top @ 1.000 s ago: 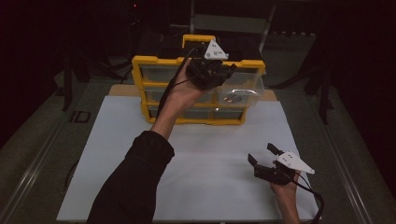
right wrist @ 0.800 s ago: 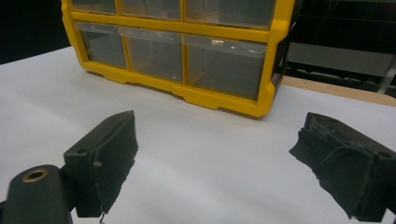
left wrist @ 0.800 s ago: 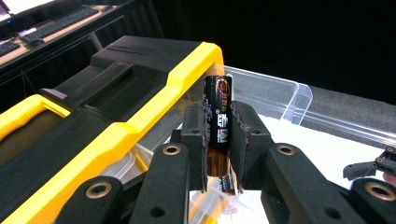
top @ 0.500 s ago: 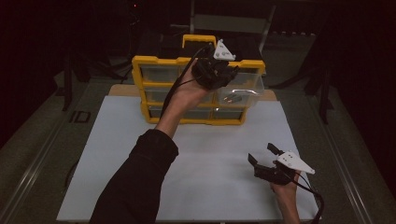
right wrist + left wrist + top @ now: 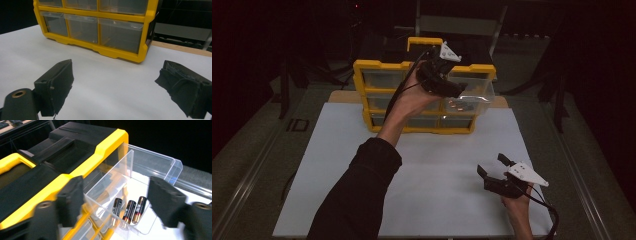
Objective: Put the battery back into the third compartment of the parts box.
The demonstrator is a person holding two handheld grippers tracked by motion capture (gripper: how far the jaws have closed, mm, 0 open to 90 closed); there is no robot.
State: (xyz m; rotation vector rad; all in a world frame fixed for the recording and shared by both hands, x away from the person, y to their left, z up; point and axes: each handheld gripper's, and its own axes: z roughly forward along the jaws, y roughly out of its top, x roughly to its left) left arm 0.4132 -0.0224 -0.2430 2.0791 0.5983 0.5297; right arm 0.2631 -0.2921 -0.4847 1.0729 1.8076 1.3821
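Dark room, white desk [image 5: 337,165]. Yellow drawer cabinet [image 5: 362,82] at upper centre of the high view. Left gripper [image 5: 454,90] over its pulled-out clear drawer [image 5: 160,163], jaws just opened, nothing between them; three batteries [image 5: 130,208] lie in the drawer. Right gripper [image 5: 494,167] lower right, jaws spread, empty.

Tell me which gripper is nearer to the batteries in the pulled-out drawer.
Left. The left gripper hangs just above the open clear drawer holding the three batteries, jaws apart. The right gripper rests low on the white mat, well away.
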